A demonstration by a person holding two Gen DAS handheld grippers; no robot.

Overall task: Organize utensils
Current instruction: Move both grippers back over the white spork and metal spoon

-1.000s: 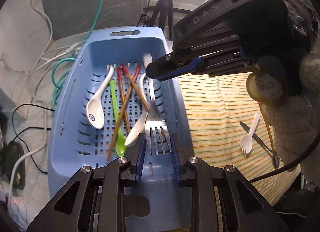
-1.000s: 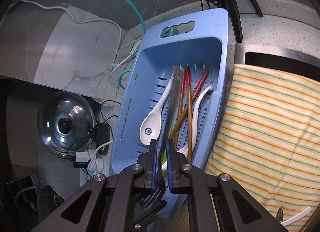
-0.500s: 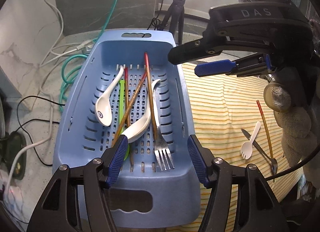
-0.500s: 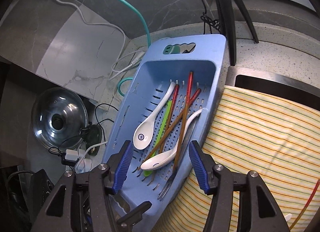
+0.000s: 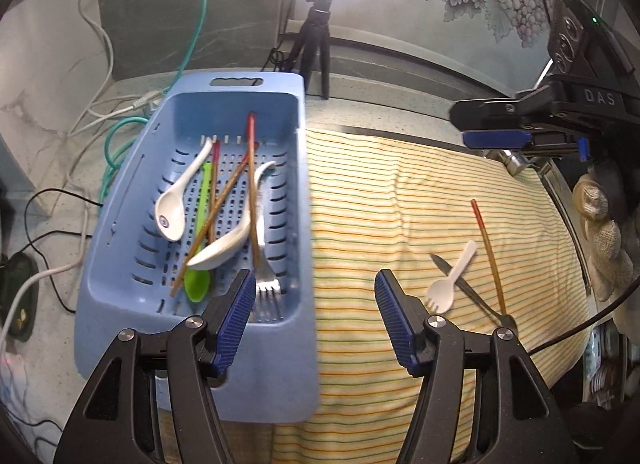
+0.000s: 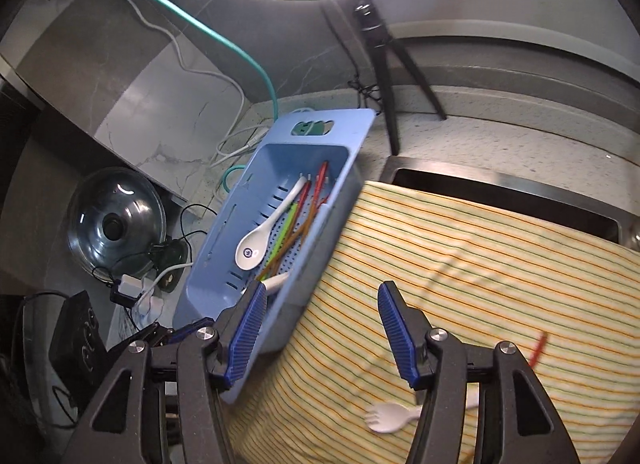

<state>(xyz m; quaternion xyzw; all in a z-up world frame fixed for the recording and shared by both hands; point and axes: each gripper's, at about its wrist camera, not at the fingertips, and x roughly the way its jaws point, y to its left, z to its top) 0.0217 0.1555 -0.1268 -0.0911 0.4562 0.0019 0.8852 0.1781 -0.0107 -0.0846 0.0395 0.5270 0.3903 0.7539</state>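
The left gripper (image 5: 316,304) hangs with its blue ribbed fingers spread wide and nothing between them, above the near end of the perforated blue plastic basket (image 5: 280,376) and the edge of the yellow striped cloth (image 5: 360,191). Inside the basket lie a metal fork (image 5: 266,276), two white ceramic spoons (image 5: 172,203), a lime-green plastic spoon (image 5: 200,264) and several red-tipped brown chopsticks (image 5: 251,183), crossing one another. The right gripper (image 6: 320,328) is likewise wide apart and empty, over the cloth just beside the basket. On the cloth, well apart from the basket, rest a small white plastic spork (image 5: 450,280), one red-tipped chopstick (image 5: 488,252) and a dark slender metal utensil (image 5: 476,296).
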